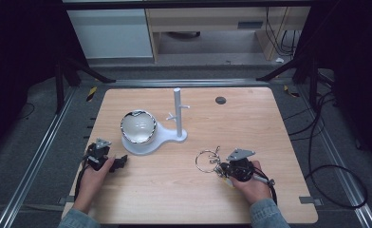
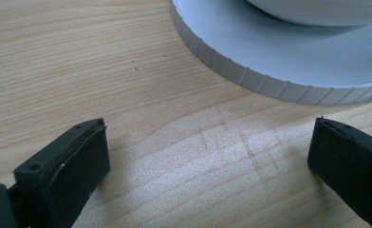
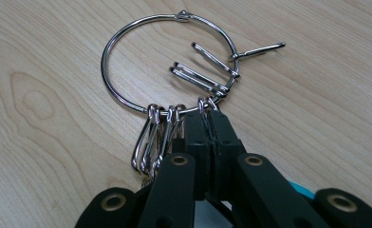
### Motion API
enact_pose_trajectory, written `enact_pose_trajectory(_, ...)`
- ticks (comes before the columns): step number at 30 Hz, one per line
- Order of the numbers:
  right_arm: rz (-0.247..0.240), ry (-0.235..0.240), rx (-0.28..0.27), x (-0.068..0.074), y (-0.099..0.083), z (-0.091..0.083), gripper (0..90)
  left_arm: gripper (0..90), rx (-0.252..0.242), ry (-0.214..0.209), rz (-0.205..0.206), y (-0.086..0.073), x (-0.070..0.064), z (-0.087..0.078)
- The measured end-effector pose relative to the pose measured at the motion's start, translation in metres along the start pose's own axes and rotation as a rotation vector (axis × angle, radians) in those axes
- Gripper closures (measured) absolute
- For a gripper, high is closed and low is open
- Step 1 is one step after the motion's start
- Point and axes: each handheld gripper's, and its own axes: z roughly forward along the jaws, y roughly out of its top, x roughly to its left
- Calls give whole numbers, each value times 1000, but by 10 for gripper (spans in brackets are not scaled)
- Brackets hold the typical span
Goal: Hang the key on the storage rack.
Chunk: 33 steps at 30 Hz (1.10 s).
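My right gripper (image 3: pixel 208 124) has its black fingers (image 3: pixel 196 135) pressed together, pinching the lower arc of a large silver metal key ring (image 3: pixel 109 57) that lies flat on the light wooden surface (image 1: pixel 269 123). The ring's loop spreads out just ahead of my fingertips. A bunch of small silver snap clips (image 3: pixel 148 142) hangs on the ring right beside the fingers on one side, and a few more thin clips (image 3: pixel 200 78) fan out inside the loop just beyond the tips. In the high view this gripper (image 1: pixel 220 167) sits in my right hand (image 1: pixel 253 183) with the ring (image 1: pixel 206 160) pointing away from it toward the middle of the surface.

My left gripper (image 2: pixel 208 156) is spread wide, its two black fingers (image 2: pixel 75 161) well apart with nothing but bare wood between them. Just ahead of the tips curves the ribbed edge of a round white plastic base (image 2: pixel 250 76). From above, that base (image 1: pixel 144 142) carries a shiny round white bowl (image 1: pixel 138 126) and, farther from my left fingers, an upright white post with short side pegs (image 1: pixel 178 111). My left hand (image 1: pixel 96 175) holds the gripper (image 1: pixel 120 161) close to the base without touching it.
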Motion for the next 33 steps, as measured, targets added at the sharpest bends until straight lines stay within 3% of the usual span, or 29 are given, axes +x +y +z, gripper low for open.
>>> enact_pose_trajectory(4, 2, 10, -14, 0, 2, -2, 886, 0, 0, 0, 0, 0, 0, 0)
enact_pose_trajectory(28, 59, 39, -257, 5, 20, -31, 888, 0, 1, 0, 0, 0, 0, 0)
enact_pose_trajectory(33, 66, 37, -279, 5, 21, -35, 887, 0, 0, 0, 0, 0, 0, 0)
